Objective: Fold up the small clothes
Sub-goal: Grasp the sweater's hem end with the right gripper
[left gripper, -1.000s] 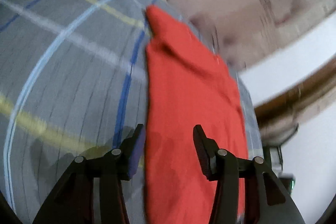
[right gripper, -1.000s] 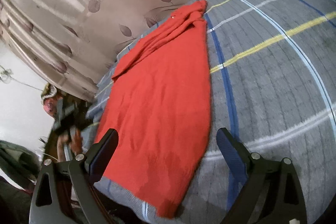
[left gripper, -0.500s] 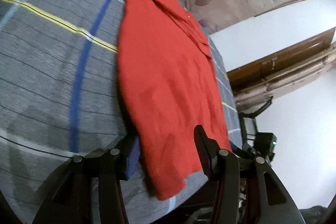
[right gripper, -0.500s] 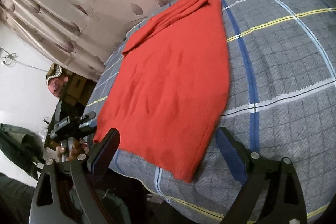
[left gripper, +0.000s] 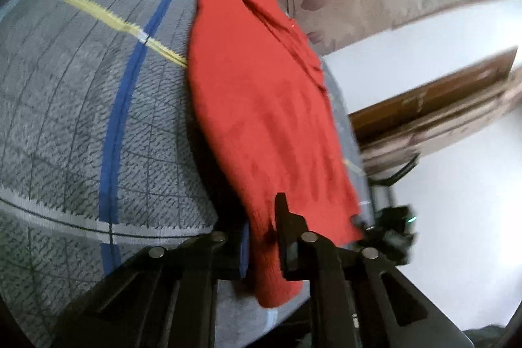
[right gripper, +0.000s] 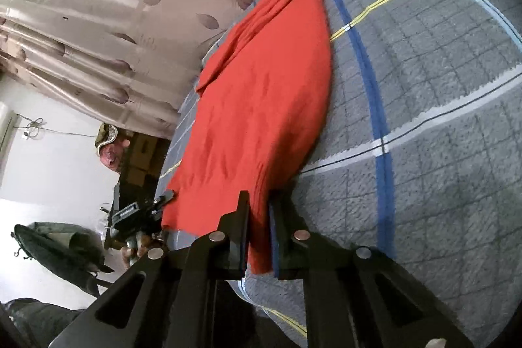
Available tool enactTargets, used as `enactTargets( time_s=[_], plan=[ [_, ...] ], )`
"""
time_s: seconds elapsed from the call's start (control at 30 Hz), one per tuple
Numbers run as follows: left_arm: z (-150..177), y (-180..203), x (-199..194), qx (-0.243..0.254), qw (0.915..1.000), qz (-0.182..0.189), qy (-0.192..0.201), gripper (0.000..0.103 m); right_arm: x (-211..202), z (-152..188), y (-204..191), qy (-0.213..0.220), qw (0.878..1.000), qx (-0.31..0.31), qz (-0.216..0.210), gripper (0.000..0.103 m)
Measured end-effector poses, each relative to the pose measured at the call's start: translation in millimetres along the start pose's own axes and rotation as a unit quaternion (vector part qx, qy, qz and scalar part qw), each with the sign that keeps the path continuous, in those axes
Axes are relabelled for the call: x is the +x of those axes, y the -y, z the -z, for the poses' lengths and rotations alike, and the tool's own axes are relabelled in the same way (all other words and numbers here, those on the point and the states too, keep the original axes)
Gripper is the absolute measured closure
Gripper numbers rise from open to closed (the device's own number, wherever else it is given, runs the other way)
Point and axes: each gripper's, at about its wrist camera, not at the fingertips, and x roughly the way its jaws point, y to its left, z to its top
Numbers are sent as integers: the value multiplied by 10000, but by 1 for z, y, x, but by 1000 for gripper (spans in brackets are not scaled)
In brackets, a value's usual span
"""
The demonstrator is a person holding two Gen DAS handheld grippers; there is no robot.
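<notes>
The red sweater's [left gripper: 261,106] near hem, apparently, has just been clamped by both the left gripper [left gripper: 261,237] and the right gripper [right gripper: 259,227]; the hem is likely to be lifted and carried toward the collar.

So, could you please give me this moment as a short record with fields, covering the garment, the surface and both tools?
garment: red knitted top, lying lengthwise, near hem at the bed's edge
surface: grey checked blanket with blue, yellow and white stripes
left tool: jaws have just been closing, now pinching one near corner of the hem
right tool: jaws have just been closing, now pinching the other near corner
backdrop: beige leaf-print curtain behind the bed
fold progress: not yet started
</notes>
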Motion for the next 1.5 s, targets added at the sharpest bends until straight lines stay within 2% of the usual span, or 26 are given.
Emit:
enactTargets(
  time_s=[0.07,0.2,0.33,0.43,0.53,0.6,0.77,1.03,1.17,1.37,1.43,1.5],
  plan=[
    [0,3,4,63,10000,-54,-16,85,1,-3,0,13,10000,61,-50,88],
    [-2,6,9,166,9998,-87,-13,82,7,-5,-6,24,9999,-19,143,87],
    [4,16,10,556,9974,-460,43,84,13,-5,-14,-75,9987,-209,457,86],
    [13,34,13,1175,9866,-1124,143,95,13,-5,-15,-20,9986,-243,478,85],
    [23,49,19,1720,9708,-1643,306,96,14,-4,-14,-31,9983,-199,542,88],
    [29,57,23,2015,9598,-1913,391,97,15,-4,-13,-46,9979,-206,608,94],
    [38,64,26,2341,9444,-2249,521,97,15,-2,-20,8,9965,-471,693,95],
    [39,80,30,2665,9276,-2535,648,97,8,-8,-26,110,9991,-327,263,95],
    [36,85,28,2732,9250,-2545,704,97,1,-15,-36,194,9991,-365,87,95],
    [29,91,23,2706,9265,-2487,813,97,-3,-23,-43,256,9990,-354,-91,95],
    [26,92,20,2670,9283,-2434,877,97,-6,-26,-43,298,9989,-335,-149,95],
    [21,92,15,2565,9344,-2290,935,97,-10,-29,-42,348,9987,-302,-225,95]
  ],
)
